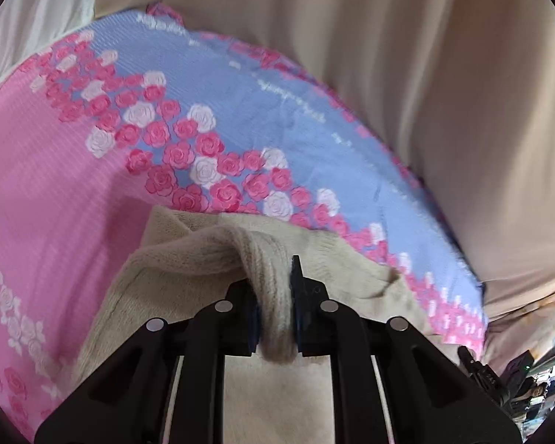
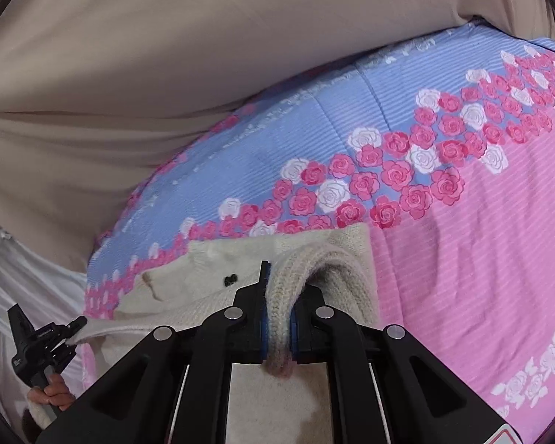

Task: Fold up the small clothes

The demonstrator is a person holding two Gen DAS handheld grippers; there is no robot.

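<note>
A small cream knit sweater [image 1: 174, 273] lies on a pink and blue rose-print bedsheet [image 1: 74, 185]. My left gripper [image 1: 273, 296] is shut on a ribbed edge of the sweater, bunched between the jaws. My right gripper [image 2: 279, 303] is shut on another ribbed edge of the same sweater [image 2: 211, 288], which has a small black mark on its front. In the right wrist view the left gripper [image 2: 51, 336] shows at the lower left, pinching the sweater's edge. The right gripper [image 1: 484, 377] shows at the lower right of the left wrist view.
Beige fabric [image 2: 129, 74] rises behind the bed like a wall. White cloth [image 2: 26, 277] hangs past the bed's edge. The sheet [image 2: 481, 259] stretches flat beyond the sweater. Dark clutter [image 1: 536, 388] shows at the far right of the left wrist view.
</note>
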